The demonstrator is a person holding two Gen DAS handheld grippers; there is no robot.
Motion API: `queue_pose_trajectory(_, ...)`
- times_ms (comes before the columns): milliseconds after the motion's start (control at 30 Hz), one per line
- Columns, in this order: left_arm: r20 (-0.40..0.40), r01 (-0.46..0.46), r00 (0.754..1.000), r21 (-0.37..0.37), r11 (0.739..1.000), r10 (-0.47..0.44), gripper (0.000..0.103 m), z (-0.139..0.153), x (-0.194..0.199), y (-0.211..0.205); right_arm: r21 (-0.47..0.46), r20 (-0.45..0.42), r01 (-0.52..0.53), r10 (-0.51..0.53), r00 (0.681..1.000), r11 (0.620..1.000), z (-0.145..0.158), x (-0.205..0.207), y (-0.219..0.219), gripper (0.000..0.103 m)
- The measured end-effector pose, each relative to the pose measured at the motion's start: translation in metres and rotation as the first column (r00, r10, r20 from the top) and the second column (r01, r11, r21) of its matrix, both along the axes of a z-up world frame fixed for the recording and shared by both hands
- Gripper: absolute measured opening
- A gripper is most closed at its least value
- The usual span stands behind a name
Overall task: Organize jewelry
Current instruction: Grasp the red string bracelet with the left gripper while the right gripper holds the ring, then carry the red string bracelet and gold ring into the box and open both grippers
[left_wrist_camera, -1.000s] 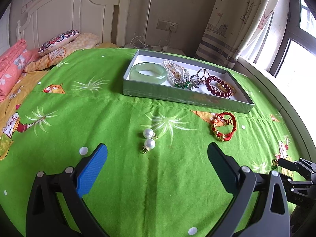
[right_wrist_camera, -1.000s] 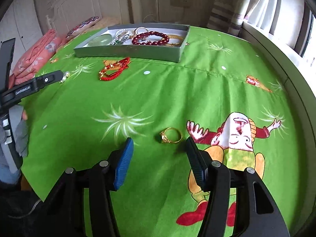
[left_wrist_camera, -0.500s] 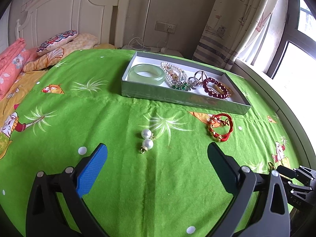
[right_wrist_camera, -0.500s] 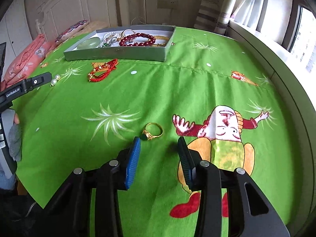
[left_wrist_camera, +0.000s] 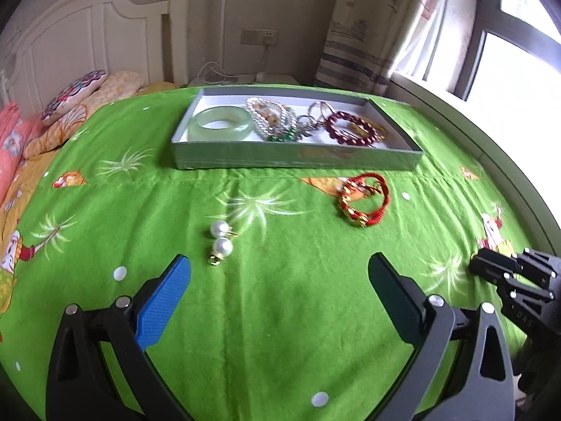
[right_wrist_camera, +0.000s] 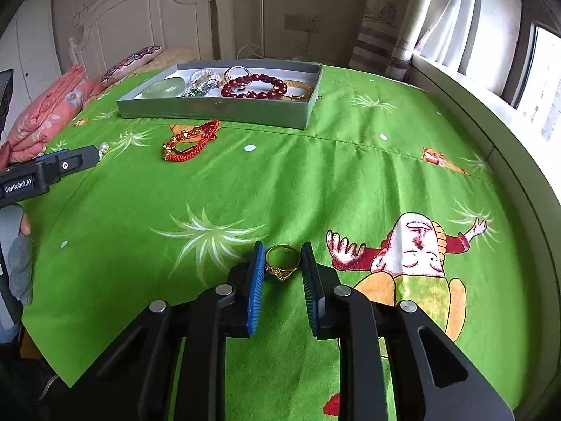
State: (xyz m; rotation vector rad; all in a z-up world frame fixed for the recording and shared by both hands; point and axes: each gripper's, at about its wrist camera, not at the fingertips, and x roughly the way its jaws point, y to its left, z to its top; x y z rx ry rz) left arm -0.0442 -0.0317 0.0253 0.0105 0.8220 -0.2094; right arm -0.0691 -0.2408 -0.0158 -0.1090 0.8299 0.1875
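A gold ring (right_wrist_camera: 282, 264) lies on the green bedsheet between the blue pads of my right gripper (right_wrist_camera: 283, 247). Its jaws are closing and the pads touch the ring's two sides. My left gripper (left_wrist_camera: 278, 259) stands open over the sheet, with nothing between its fingers. Two pearl earrings (left_wrist_camera: 221, 242) lie just beyond its left finger. A red and gold cord bracelet (left_wrist_camera: 364, 200) lies in front of the grey jewelry box (left_wrist_camera: 298, 161). The box holds a jade bangle (left_wrist_camera: 221, 124), a dark red bead bracelet (left_wrist_camera: 350, 128) and silver pieces.
Pillows (left_wrist_camera: 87, 98) and a white headboard (left_wrist_camera: 105, 35) are at the back left. A window ledge (right_wrist_camera: 473, 105) and curtain (left_wrist_camera: 368, 35) run along the right. The bed's edge curves round close on the right. The right gripper's tip (left_wrist_camera: 491, 266) shows at the left view's right edge.
The right jaws have narrowed from wide apart to the ring's sides, and the gripper has moved in over the ring. The left gripper has shifted slightly and rolled, still open.
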Motion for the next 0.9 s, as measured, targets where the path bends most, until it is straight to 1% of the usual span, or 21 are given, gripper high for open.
queue_pose_trajectory(67, -0.014, 0.054, 0.998, 0.044, 0.998, -0.053, 0.100, -0.001, 0.001, -0.019, 0.017, 0.007, -0.006, 0.006, 1.000, 1.000, 0.000, -0.002, -0.003, 0.021)
queue_pose_trajectory(133, -0.036, 0.105, 0.994, 0.069, 0.992, -0.102, 0.100, -0.003, 0.009, -0.039, 0.034, 0.021, -0.008, 0.007, 1.000, 0.999, 0.002, -0.004, -0.007, 0.021)
queue_pose_trajectory(200, -0.048, 0.117, 0.992, 0.091, 0.989, -0.113, 0.100, -0.005, 0.020, -0.056, 0.044, 0.043, -0.007, 0.005, 0.999, 0.999, 0.006, -0.006, -0.011, 0.021)
queue_pose_trajectory(267, -0.073, 0.140, 0.988, 0.096, 0.985, -0.133, 0.100, -0.008, 0.035, -0.073, 0.057, 0.068, -0.004, 0.000, 0.998, 0.998, 0.013, -0.008, -0.017, 0.021)
queue_pose_trajectory(333, -0.088, 0.135, 0.988, 0.108, 0.985, -0.126, 0.100, -0.013, 0.050, -0.084, 0.080, 0.088, -0.004, -0.003, 0.996, 0.997, 0.019, -0.010, -0.023, 0.021)
queue_pose_trajectory(367, -0.091, 0.129, 0.989, 0.119, 0.985, -0.118, 0.098, -0.015, 0.057, -0.090, 0.090, 0.098, -0.002, -0.007, 0.995, 0.996, 0.021, -0.011, -0.027, 0.022)
queue_pose_trajectory(433, -0.115, 0.136, 0.986, 0.119, 0.984, -0.122, 0.084, -0.021, 0.069, -0.094, 0.110, 0.113, -0.003, -0.009, 0.994, 0.994, 0.025, -0.013, -0.034, 0.021)
queue_pose_trajectory(467, -0.104, 0.135, 0.987, 0.109, 0.985, -0.124, 0.077, -0.021, 0.071, -0.095, 0.118, 0.119, -0.003, -0.012, 0.993, 0.993, 0.026, -0.014, -0.038, 0.021)
queue_pose_trajectory(500, -0.092, 0.142, 0.987, 0.109, 0.984, -0.132, 0.061, -0.019, 0.071, -0.097, 0.126, 0.124, -0.001, -0.014, 0.992, 0.992, 0.026, -0.015, -0.042, 0.022)
queue_pose_trajectory(533, -0.080, 0.159, 0.985, 0.107, 0.982, -0.151, 0.052, -0.018, 0.069, -0.098, 0.135, 0.129, -0.001, -0.016, 0.992, 0.991, 0.027, -0.016, -0.045, 0.022)
queue_pose_trajectory(567, -0.073, 0.173, 0.983, 0.111, 0.979, -0.166, 0.033, -0.018, 0.068, -0.099, 0.143, 0.133, -0.001, -0.018, 0.991, 0.990, 0.027, -0.017, -0.048, 0.022)
queue_pose_trajectory(600, -0.070, 0.188, 0.981, 0.108, 0.976, -0.181, 0.020, -0.017, 0.066, -0.100, 0.152, 0.136, 0.001, -0.022, 0.990, 0.988, 0.026, -0.017, -0.052, 0.022)
queue_pose_trajectory(633, -0.067, 0.196, 0.980, 0.105, 0.975, -0.189, 0.015, -0.017, 0.063, -0.101, 0.161, 0.139, 0.002, -0.025, 0.990, 0.987, 0.025, -0.018, -0.054, 0.022)
queue_pose_trajectory(700, -0.050, 0.195, 0.980, 0.099, 0.976, -0.190, 0.012, -0.015, 0.058, -0.099, 0.175, 0.143, -0.001, -0.025, 0.989, 0.984, 0.024, -0.019, -0.058, 0.022)
queue_pose_trajectory(900, -0.007, 0.209, 0.978, 0.087, 0.974, -0.209, 0.012, -0.003, 0.045, -0.097, 0.188, 0.158, -0.009, -0.021, 0.987, 0.982, 0.025, -0.021, -0.060, 0.022)
